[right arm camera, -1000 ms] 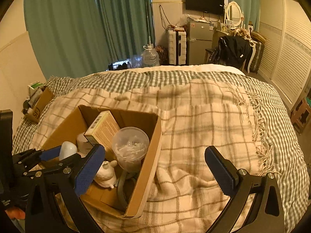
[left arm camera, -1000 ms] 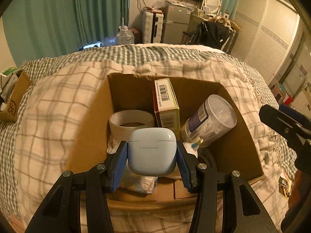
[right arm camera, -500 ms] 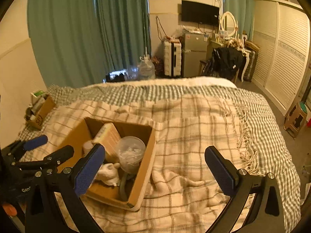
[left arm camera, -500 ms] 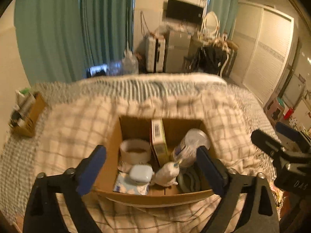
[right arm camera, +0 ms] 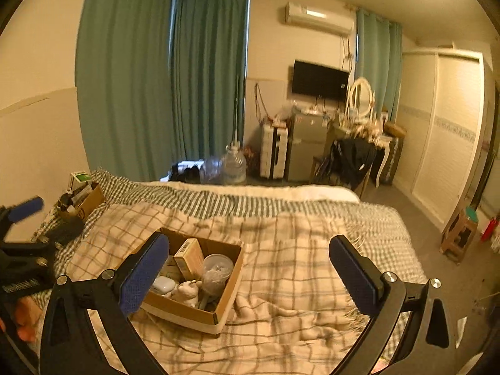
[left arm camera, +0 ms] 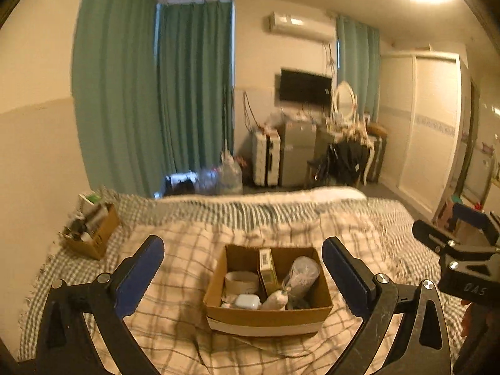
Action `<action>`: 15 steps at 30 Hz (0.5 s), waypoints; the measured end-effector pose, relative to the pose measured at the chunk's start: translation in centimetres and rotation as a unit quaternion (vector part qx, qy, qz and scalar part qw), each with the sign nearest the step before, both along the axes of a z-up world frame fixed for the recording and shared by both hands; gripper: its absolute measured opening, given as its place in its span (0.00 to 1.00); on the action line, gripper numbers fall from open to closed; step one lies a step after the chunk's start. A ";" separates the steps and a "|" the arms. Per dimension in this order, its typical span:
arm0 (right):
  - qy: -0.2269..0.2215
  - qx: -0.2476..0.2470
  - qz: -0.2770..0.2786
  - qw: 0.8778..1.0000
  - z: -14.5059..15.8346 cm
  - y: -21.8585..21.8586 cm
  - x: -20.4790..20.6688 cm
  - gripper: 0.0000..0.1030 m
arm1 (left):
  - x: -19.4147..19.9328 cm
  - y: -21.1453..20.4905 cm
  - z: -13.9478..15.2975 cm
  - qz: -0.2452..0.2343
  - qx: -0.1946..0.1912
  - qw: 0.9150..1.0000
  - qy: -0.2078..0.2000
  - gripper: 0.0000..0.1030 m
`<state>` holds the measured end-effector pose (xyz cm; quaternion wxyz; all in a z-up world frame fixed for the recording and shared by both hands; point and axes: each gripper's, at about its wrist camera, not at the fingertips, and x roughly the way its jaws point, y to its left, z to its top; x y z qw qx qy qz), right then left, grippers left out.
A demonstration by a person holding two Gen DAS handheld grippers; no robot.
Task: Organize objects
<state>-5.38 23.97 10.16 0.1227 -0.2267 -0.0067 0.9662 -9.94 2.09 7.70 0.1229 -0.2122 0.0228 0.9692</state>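
Grippers both sit raised above the bed, looking down and across the room. The left gripper (left arm camera: 243, 268) has its blue pads spread wide apart with nothing between them, and the right gripper (right arm camera: 248, 268) is the same, wide apart and holding nothing; each one shows up at the edge of the other's view. Around them there's a checked blanket (right arm camera: 297, 268) over the bed, a small cardboard box of odds and ends (left arm camera: 93, 234) near the far left edge of the bed, teal curtains (right arm camera: 206, 78), a wall TV (right arm camera: 320, 78), a white suitcase (right arm camera: 273, 151) and a big water jug (right arm camera: 233, 168) on the floor past the bed. Nothing sits between the grippers and the cardboard box (left arm camera: 268, 317) on the blanket. In the left wrist view that box is framed right between the two pads, lower and further out, not touching them. In the right wrist view it sits off to the left, partly behind the left-hand pad. Inside it lies a pale blue earbud case (left arm camera: 247, 301) near the front wall, with a white tape roll (left arm camera: 241, 281) behind it, an upright yellowish carton (left arm camera: 267, 270), a clear tub of cotton swabs (left arm camera: 301, 276) leaning at the right and a white figurine (right arm camera: 187, 292) at the front.
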 end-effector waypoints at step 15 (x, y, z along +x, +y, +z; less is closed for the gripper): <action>0.008 -0.009 0.010 1.000 -7.8 0.6 1.1 1.00 | 2.7 -1.0 -8.2 0.063 -0.009 0.998 0.022 1.00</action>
